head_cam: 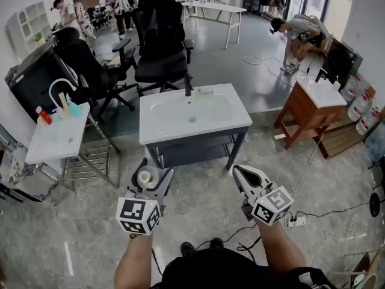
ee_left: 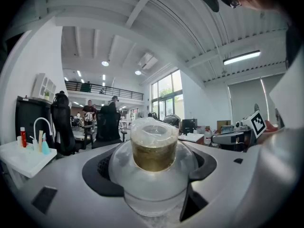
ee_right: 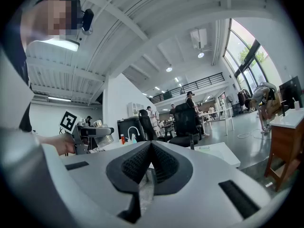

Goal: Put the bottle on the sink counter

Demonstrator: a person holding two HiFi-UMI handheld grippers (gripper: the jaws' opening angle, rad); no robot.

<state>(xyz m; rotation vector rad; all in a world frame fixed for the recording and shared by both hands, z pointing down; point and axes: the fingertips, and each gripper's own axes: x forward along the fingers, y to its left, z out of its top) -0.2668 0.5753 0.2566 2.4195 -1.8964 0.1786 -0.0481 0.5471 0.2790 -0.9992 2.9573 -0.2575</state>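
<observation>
In the head view my left gripper [head_cam: 153,172] is low and to the left, just in front of the sink counter. Its jaws stand wide and are shut on a clear bottle [head_cam: 146,177] with a pale cap. The left gripper view shows that bottle [ee_left: 154,175] upright between the dark pads, with an amber neck under the cap. The white sink counter [head_cam: 198,134] with its basin stands straight ahead of both grippers. My right gripper [head_cam: 239,171] is at the lower right, its jaws shut with nothing between them. In the right gripper view the right gripper [ee_right: 150,146] has its pads touching.
A small white table [head_cam: 57,140] with a faucet and coloured bottles stands at the left. Black office chairs [head_cam: 159,47] are behind the sink. A wooden cabinet [head_cam: 307,110] is at the right. Cables and a power strip [head_cam: 295,221] lie on the floor near my right side.
</observation>
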